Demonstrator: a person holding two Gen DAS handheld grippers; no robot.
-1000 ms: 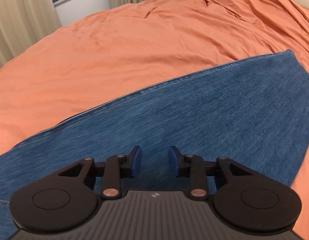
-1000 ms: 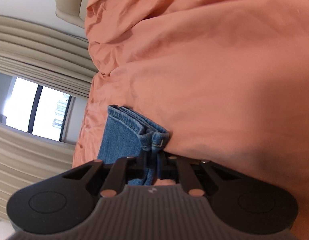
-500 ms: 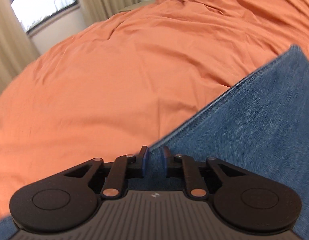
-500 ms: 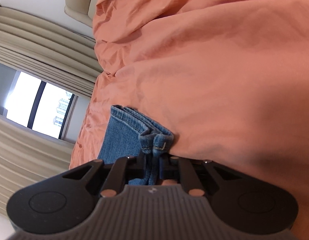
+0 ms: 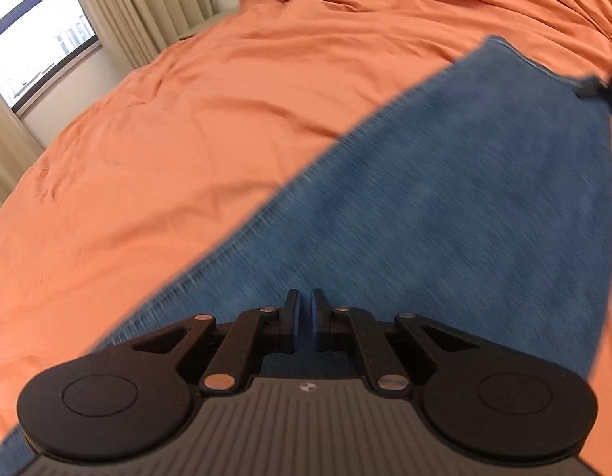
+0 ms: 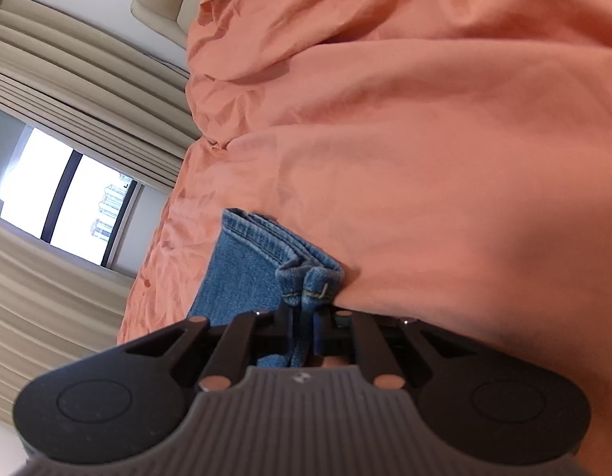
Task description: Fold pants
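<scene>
A: Left wrist view: the left tool [image 5: 304,319] has just closed, pads together low over the blue pants [image 5: 444,206] on the orange bed [image 5: 187,119]; whether denim is pinched, I cannot tell.

B: Right wrist view: the right tool [image 6: 305,327] has tightened onto the bunched hem (ready to fold). No legible writing.

The jeans [image 5: 444,214] smear with motion blur in the left wrist view. At three o'clock the frame edge crops a dark object [image 5: 607,91]; its identity stays unclear, too blurred.
</scene>
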